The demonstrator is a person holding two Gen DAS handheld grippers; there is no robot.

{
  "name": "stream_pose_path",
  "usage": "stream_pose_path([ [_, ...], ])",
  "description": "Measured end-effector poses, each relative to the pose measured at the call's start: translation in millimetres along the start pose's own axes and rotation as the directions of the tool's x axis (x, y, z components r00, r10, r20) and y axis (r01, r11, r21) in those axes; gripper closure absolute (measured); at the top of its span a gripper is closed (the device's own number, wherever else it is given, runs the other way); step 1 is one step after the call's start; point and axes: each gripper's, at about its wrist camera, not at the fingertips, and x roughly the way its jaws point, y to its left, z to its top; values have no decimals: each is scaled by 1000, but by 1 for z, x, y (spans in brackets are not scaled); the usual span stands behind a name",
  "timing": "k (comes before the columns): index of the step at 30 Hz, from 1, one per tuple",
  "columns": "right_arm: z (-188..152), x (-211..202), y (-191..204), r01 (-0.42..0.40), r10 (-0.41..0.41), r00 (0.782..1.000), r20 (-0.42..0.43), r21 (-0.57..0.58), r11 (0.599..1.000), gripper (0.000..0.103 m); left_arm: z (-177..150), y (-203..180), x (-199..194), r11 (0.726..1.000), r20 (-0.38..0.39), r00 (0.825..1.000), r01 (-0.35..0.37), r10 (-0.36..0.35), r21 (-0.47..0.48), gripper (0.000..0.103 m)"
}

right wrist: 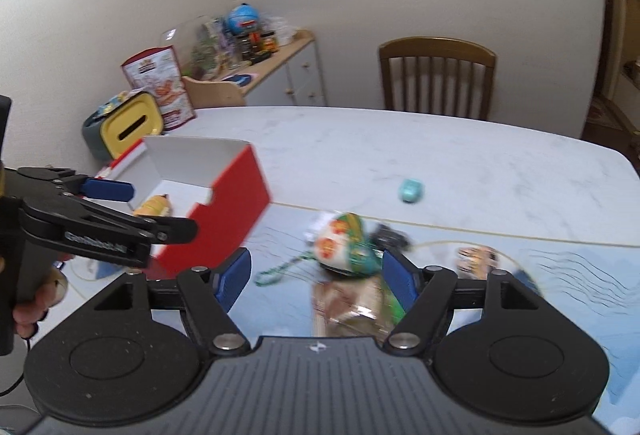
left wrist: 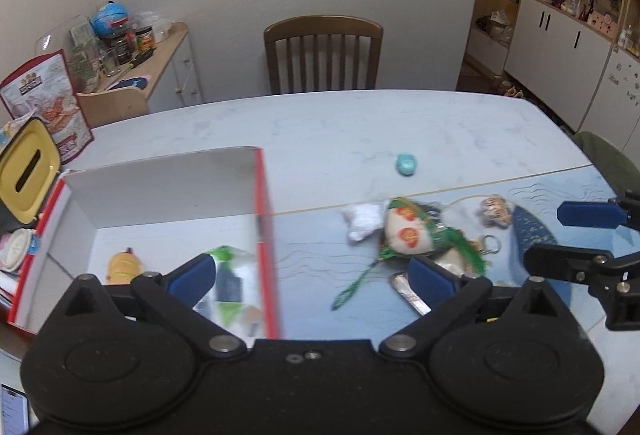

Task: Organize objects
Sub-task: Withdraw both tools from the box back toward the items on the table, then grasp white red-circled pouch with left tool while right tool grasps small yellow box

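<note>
both my grippers' fingers are spread wide and empty. the plush toy [right wrist: 344, 243] lies just ahead of my right gripper [right wrist: 316, 283], nearer than my left gripper [left wrist: 312, 279], with the red box [right wrist: 224, 211] off left.

Red box [right wrist: 224, 211] near wall motion-blurred in both views; packet [left wrist: 230, 287] inside it smeared, print illegible, partly behind the left gripper's finger [left wrist: 191, 279]; wrapped item [right wrist: 352, 309] under the right gripper [right wrist: 316, 281] blurred, kind undeterminable; phone [left wrist: 14, 409] cut by frame edge.
</note>
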Motion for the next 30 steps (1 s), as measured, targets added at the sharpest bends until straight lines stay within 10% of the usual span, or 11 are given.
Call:
stream_pose_path([
  [30, -78, 57, -44, -12, 15, 983, -185, 21, 1000, 25, 12, -71, 90, 998, -68, 997, 33, -37, -60, 1],
])
